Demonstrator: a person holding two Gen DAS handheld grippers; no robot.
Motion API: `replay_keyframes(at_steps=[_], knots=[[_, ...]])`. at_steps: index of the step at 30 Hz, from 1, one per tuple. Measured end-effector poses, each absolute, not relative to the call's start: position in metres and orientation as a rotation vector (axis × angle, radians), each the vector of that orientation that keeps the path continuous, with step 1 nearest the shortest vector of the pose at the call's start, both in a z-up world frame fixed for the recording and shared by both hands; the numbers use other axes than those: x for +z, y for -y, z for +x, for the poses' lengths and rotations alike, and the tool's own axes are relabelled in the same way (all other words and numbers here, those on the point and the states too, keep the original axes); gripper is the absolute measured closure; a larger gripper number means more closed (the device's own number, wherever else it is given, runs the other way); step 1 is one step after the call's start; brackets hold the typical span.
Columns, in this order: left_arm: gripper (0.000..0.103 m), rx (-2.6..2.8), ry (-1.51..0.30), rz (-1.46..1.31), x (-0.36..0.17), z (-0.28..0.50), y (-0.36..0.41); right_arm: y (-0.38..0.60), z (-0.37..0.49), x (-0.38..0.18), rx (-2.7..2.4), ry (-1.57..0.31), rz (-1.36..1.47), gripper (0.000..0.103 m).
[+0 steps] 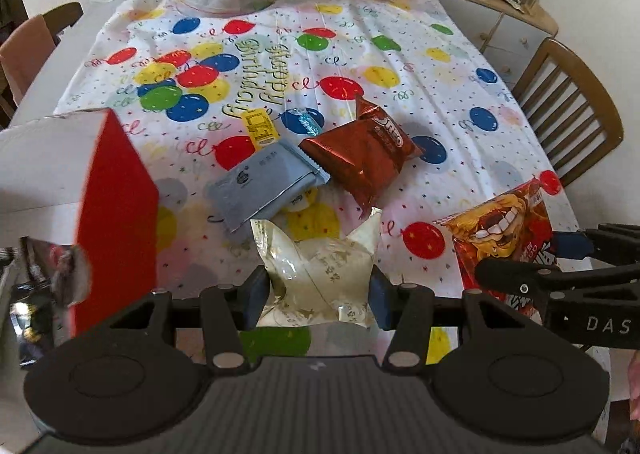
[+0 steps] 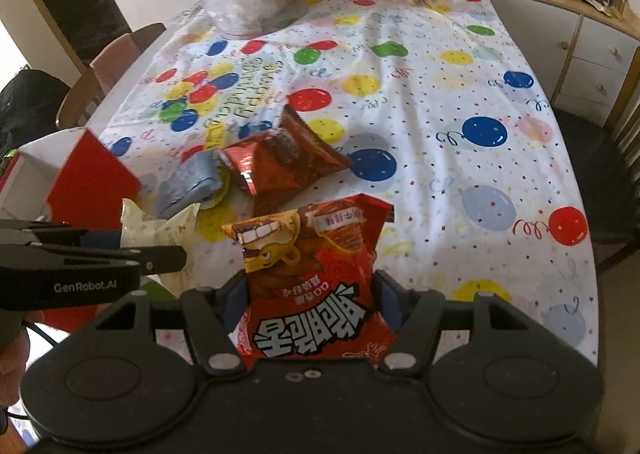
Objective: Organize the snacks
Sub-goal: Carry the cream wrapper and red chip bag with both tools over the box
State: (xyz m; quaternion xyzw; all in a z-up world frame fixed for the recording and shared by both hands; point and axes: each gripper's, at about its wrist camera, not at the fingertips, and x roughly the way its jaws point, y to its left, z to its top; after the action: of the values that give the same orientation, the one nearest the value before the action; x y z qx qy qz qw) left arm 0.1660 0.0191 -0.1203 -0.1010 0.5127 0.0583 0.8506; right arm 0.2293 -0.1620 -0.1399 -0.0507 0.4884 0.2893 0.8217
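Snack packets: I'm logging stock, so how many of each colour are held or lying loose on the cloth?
Cream packet, left gripper: 1
Red cartoon packet, right gripper: 1
Brown foil packet: 1
Grey-blue packet: 1
Yellow wrapper: 1
Total: 5

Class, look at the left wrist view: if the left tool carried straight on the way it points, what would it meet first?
Probably the grey packet, lying just beyond the cream packet that the left tool holds; depth is uncertain, so it might reach the tablecloth first.

Soft daylight, fisheye edges, slight blur
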Motion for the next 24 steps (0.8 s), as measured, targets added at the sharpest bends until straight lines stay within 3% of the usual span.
replay_keyframes(at_steps=[24], knots=[[0.052, 0.112, -1.04, -0.248, -0.031, 0.066, -0.119, 0.085, 0.134, -0.05, 0.723, -0.942, -0.099, 0.039]])
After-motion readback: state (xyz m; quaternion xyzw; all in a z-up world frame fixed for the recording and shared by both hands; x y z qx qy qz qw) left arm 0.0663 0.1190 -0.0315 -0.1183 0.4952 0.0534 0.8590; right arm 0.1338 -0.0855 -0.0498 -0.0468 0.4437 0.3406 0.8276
